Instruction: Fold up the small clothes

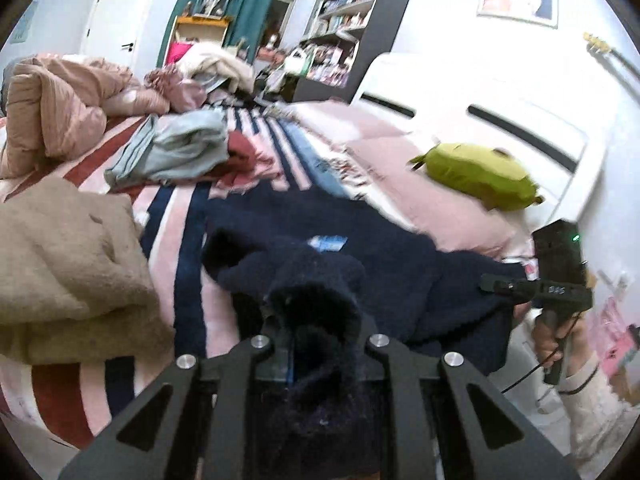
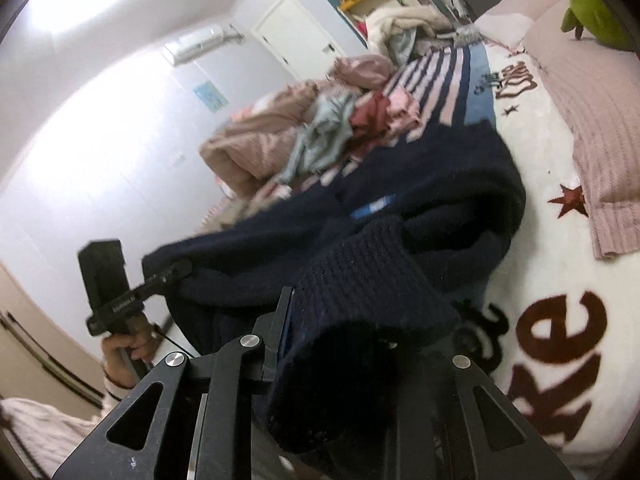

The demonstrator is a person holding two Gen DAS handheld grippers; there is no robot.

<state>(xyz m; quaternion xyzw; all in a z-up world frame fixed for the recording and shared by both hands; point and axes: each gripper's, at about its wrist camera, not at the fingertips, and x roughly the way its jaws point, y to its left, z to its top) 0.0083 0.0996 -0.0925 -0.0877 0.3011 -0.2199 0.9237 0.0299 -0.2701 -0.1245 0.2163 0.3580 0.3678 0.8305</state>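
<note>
A dark navy knit sweater (image 1: 400,248) lies on the striped blanket, with a small blue label (image 1: 328,243) showing. My left gripper (image 1: 316,320) is shut on a bunched navy edge of it, which covers the fingertips. My right gripper (image 2: 360,312) is shut on another ribbed navy edge (image 2: 360,276) that drapes over its fingers. In the left wrist view the right gripper (image 1: 492,284) pinches the sweater's right side. In the right wrist view the left gripper (image 2: 180,270) pinches its left side. The sweater (image 2: 440,168) sags between them.
A folded tan garment (image 1: 68,264) lies at the left. A pile of light blue (image 1: 176,148), maroon and pink clothes sits farther back. A pink quilt (image 1: 52,104), a green plush toy (image 1: 480,176), a pink pillow (image 2: 600,112) and a white headboard (image 1: 480,112) surround the bed.
</note>
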